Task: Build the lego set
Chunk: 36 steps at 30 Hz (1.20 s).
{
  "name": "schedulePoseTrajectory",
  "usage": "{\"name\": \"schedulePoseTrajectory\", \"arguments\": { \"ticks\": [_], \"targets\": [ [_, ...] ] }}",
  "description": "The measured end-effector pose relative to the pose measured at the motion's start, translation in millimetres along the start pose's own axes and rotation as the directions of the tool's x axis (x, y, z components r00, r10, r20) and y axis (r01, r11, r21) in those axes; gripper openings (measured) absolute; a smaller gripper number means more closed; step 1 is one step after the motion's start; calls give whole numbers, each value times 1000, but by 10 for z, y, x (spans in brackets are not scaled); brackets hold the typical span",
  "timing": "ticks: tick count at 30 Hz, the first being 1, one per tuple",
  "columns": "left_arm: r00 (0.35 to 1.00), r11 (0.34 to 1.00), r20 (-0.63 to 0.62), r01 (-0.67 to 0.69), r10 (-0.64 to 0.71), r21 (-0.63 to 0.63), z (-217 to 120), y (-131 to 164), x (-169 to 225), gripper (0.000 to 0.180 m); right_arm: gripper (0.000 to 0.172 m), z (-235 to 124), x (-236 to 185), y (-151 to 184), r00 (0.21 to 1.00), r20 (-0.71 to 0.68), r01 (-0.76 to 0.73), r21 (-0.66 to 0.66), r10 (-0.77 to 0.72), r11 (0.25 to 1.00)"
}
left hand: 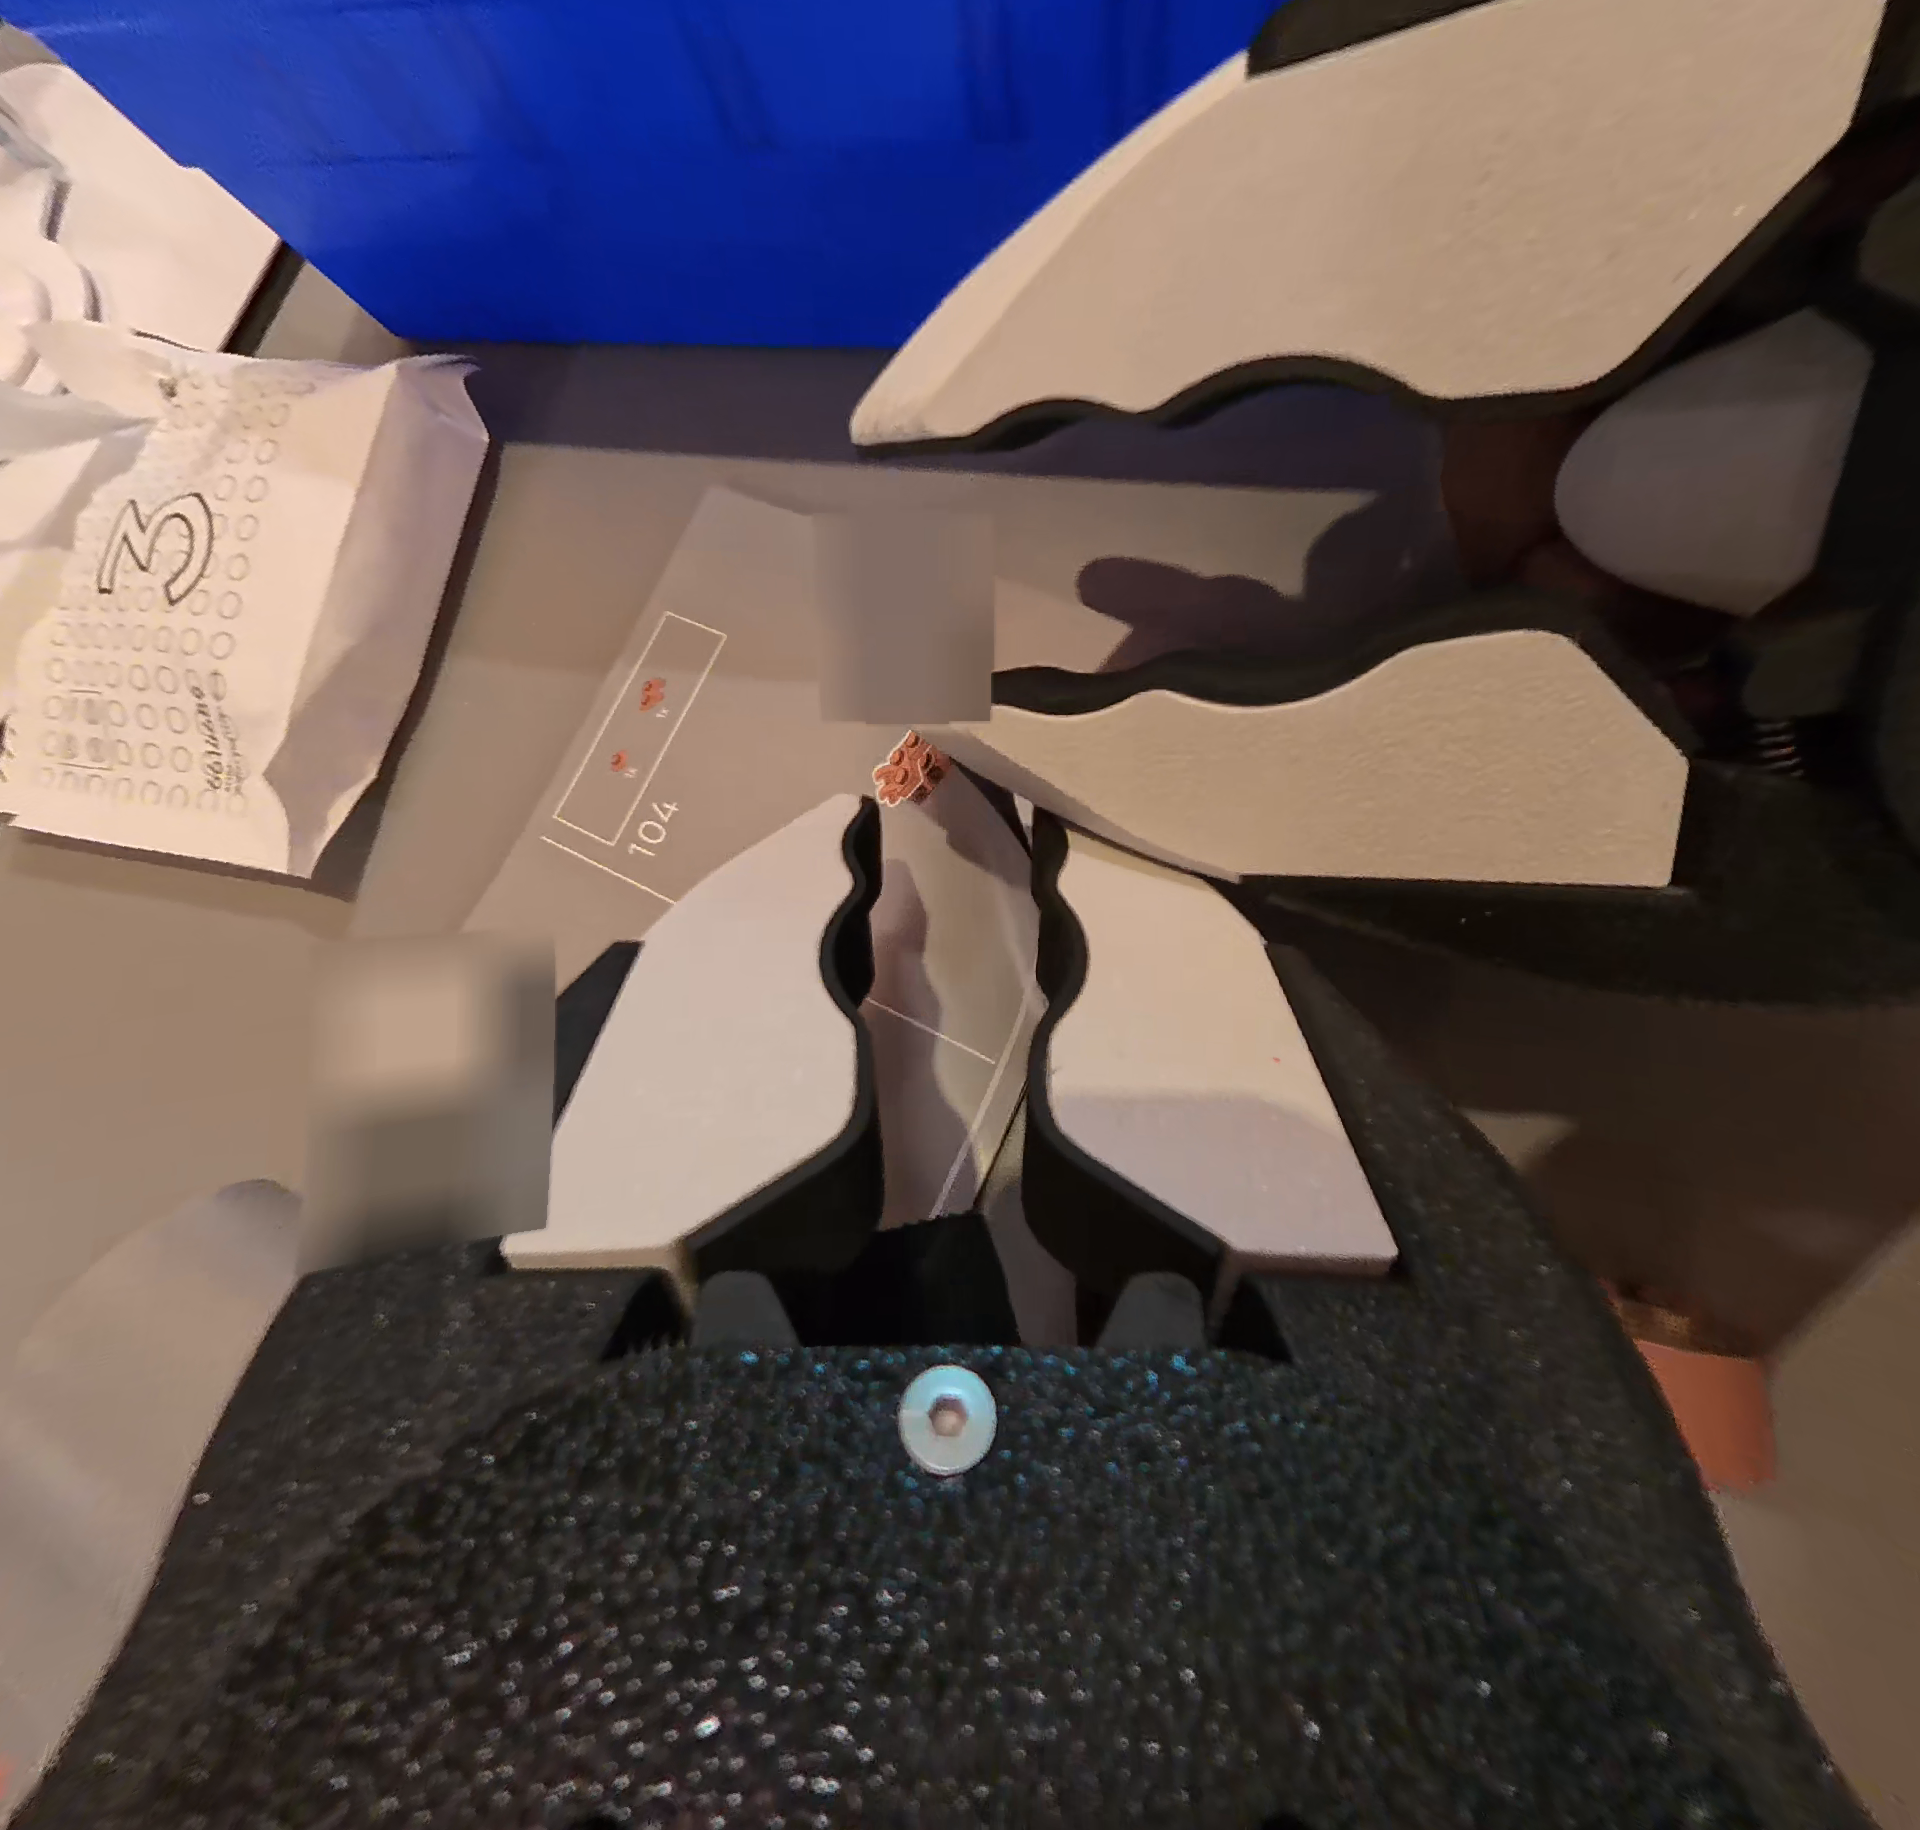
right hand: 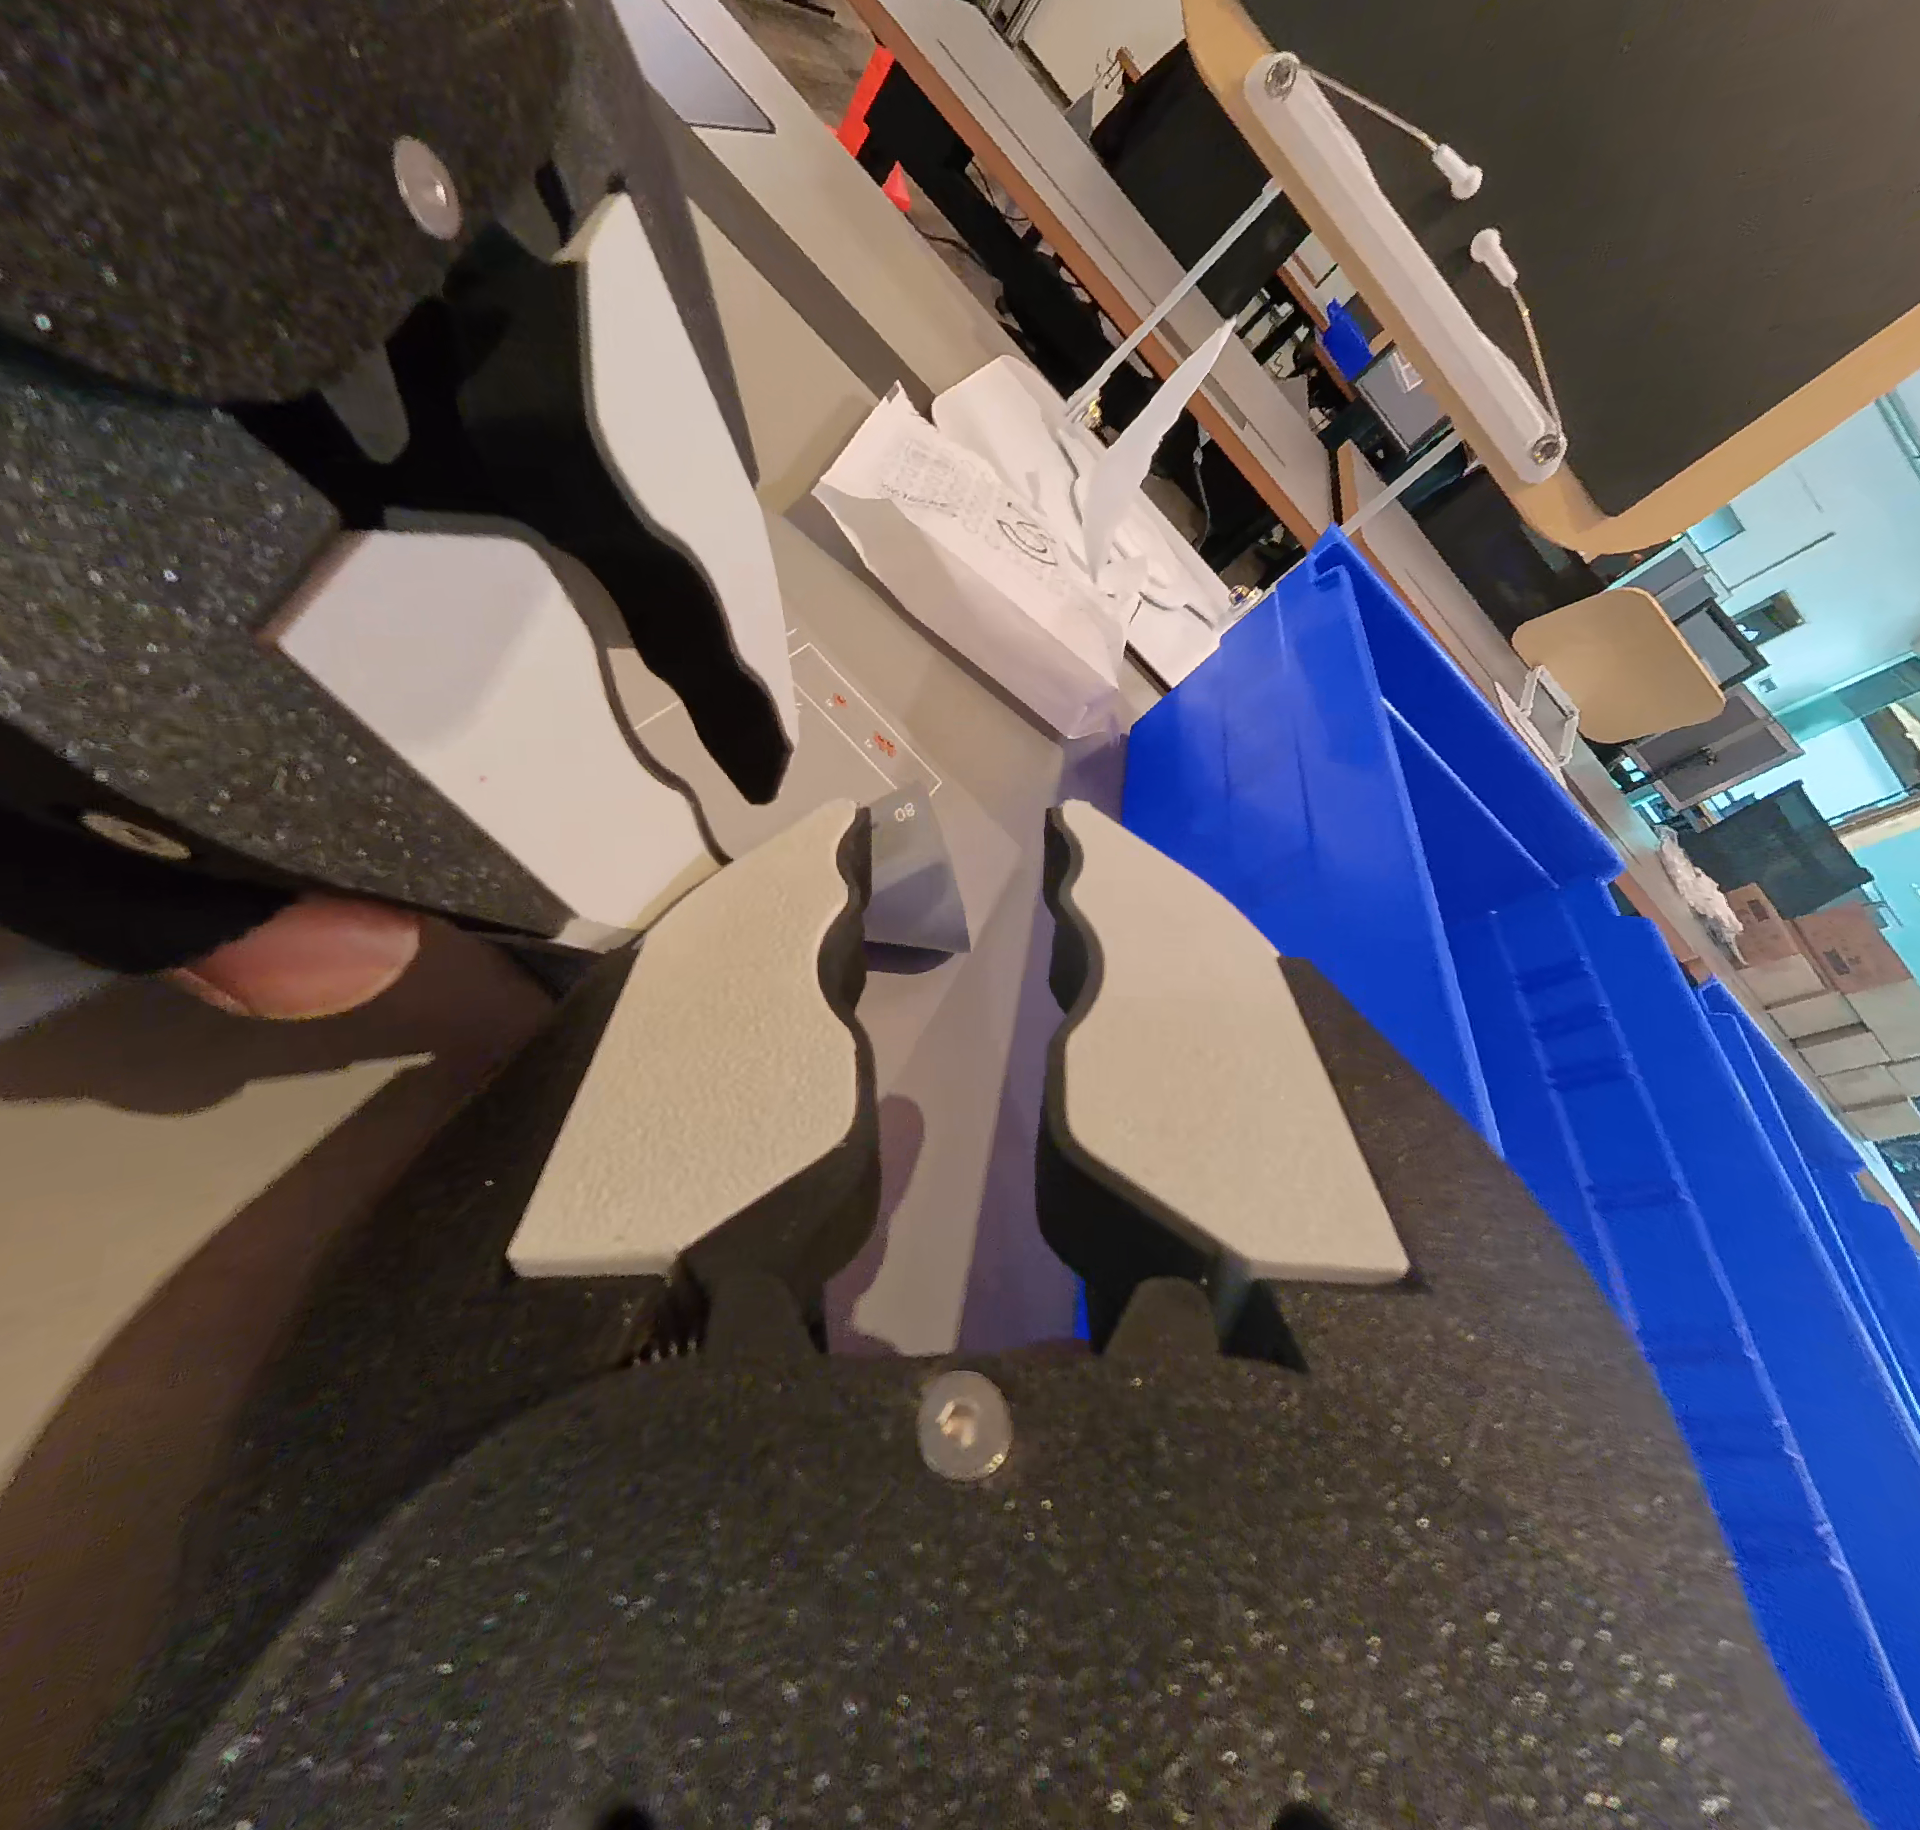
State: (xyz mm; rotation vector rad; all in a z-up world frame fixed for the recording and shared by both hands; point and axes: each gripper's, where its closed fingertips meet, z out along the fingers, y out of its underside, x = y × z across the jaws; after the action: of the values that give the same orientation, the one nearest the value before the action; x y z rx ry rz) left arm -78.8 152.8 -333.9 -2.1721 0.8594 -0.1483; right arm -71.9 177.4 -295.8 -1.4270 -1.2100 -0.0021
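1. Daylight shows between the fingers of the left gripper (left hand: pixel 951 819); they stand partly open with only a booklet (left hand: pixel 748 575) page between them.
2. Just past its fingertips sits a small orange-brown brick (left hand: pixel 912 778), over the open page and right of the printed parts box. It touches the tip of the right gripper's lower finger. Whether it rests on the page, I cannot tell.
3. The right gripper (right hand: pixel 951 824) is partly open too, with nothing between its pads. It reaches in from the right, turned on its side, and crosses the left gripper's tips.
4. The booklet lies flat on a grey table (left hand: pixel 156 1001). A torn white paper bag (left hand: pixel 312 585) lies towards the table's left edge, and a blue bin (left hand: pixel 623 118) stands along the far edge.
5. Beyond are long desks, a chair (right hand: pixel 1610 170) with a wooden rim, and stacked cardboard boxes (right hand: pixel 1808 949).
6. A thumb (right hand: pixel 301 959) presses on the left gripper's black body.
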Motion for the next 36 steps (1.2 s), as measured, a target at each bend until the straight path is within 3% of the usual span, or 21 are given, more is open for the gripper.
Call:
{"name": "schedulePoseTrajectory", "arguments": {
  "ticks": [5, 9, 17, 22, 26, 31, 36],
  "targets": [
    [999, 1000, 36, 4, -4, -8, 36, -12, 2, 19, 31, -10, 3, 0, 1000, 5, -8, 2, 8, 1000],
    [999, 1000, 49, 11, -12, 12, 39, -37, 8, 0, 31, -22, 11, 4, 1000, 9, -18, 4, 18, 1000],
    [988, 994, 156, -20, 3, 106, -94, -127, -97, 0, 31, -170, 112, -11, 999, 1, -52, 40, 52, 998],
    [978, 974, 203, 7, -55, 228, -275, -160, -161, 0, 31, -202, 28, -66, 973, 116, -210, 59, 202, 976],
    [968, 941, 223, 35, -116, 338, -457, -162, -212, 0, 36, -180, -138, -159, 899, 276, -370, 59, 341, 927],
    [957, 917, 244, 49, -157, 397, -632, -105, -270, 0, 35, -248, -286, -506, 729, 501, -583, 97, 466, 807],
    [951, 900, 254, 49, -174, 433, -759, -49, -322, 0, 42, -202, -383, -665, 546, 612, -714, -18, 573, 700]
  ]
}}
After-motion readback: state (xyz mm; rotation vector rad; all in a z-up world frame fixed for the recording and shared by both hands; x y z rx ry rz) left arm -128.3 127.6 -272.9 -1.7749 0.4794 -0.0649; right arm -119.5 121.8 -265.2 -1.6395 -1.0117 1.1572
